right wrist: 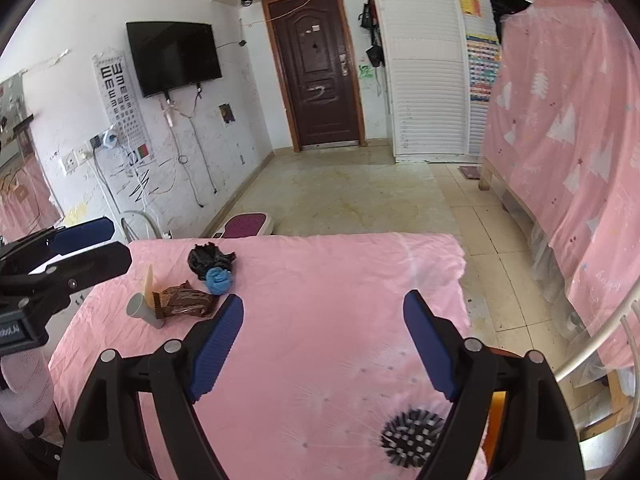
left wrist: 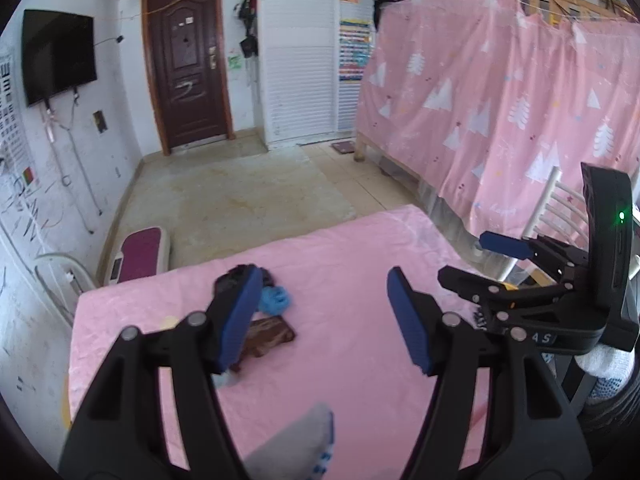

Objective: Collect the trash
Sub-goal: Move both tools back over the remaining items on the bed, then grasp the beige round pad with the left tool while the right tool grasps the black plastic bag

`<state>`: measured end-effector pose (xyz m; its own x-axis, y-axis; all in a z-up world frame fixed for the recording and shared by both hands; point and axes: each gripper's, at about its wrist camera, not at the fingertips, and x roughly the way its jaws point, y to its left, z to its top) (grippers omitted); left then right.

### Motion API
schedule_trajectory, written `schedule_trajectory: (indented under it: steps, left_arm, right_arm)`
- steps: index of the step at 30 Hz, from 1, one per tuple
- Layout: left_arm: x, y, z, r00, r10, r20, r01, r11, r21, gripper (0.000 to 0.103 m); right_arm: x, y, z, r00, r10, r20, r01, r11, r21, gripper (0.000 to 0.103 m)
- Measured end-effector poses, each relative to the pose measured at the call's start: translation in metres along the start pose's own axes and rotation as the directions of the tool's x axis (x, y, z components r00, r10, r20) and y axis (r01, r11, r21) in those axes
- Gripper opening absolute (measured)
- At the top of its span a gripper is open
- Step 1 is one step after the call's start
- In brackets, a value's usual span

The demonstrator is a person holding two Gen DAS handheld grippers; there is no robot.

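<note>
Both the left gripper (left wrist: 324,322) and the right gripper (right wrist: 322,344) are wide open, holding nothing. The brown wrapper (right wrist: 186,303), blue wad (right wrist: 218,280) and black bag (right wrist: 208,260) lie ahead-left of the right gripper on the worktop (right wrist: 340,280).

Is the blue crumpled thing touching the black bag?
Touching. The right wrist view shows the blue crumpled thing pressed right against the black bag, overlapping its lower edge with no pink cloth showing between them.

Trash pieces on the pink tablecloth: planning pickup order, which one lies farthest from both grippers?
The crumpled black plastic bag, behind the blue wad and brown wrapper.
</note>
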<state>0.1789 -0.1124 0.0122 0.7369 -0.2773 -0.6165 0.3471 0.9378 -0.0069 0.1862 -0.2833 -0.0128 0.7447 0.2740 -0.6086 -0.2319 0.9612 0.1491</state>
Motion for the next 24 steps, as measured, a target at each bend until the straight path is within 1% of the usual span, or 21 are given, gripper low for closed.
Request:
schedule_trajectory:
  steps: [7,13,16,20,24]
  left_arm:
    - [-0.004,0.042,-0.008,0.999,0.039,-0.003,-0.039,0.998,-0.046,0.063]
    - [0.0,0.078,-0.013,0.997,0.075,-0.024,-0.077,0.992,-0.099,0.063]
    - [0.004,0.098,-0.016,0.995,0.088,-0.042,-0.092,0.987,-0.128,0.063]
    - [0.015,0.12,-0.021,0.993,0.087,-0.08,-0.099,0.981,-0.168,0.063]
    - [0.032,0.135,-0.028,0.99,0.073,-0.123,-0.097,0.974,-0.204,0.066]
  right_arm:
    - [0.035,0.036,0.011,0.999,0.024,-0.049,-0.028,0.997,-0.068,0.072]
    - [0.061,0.069,0.019,0.996,0.046,-0.081,-0.056,0.99,-0.126,0.072]
    - [0.075,0.084,0.022,0.994,0.054,-0.098,-0.068,0.986,-0.151,0.072]
    - [0.088,0.097,0.025,0.991,0.061,-0.117,-0.081,0.982,-0.172,0.072]
    - [0.1,0.103,0.027,0.99,0.06,-0.131,-0.083,0.98,-0.183,0.072]
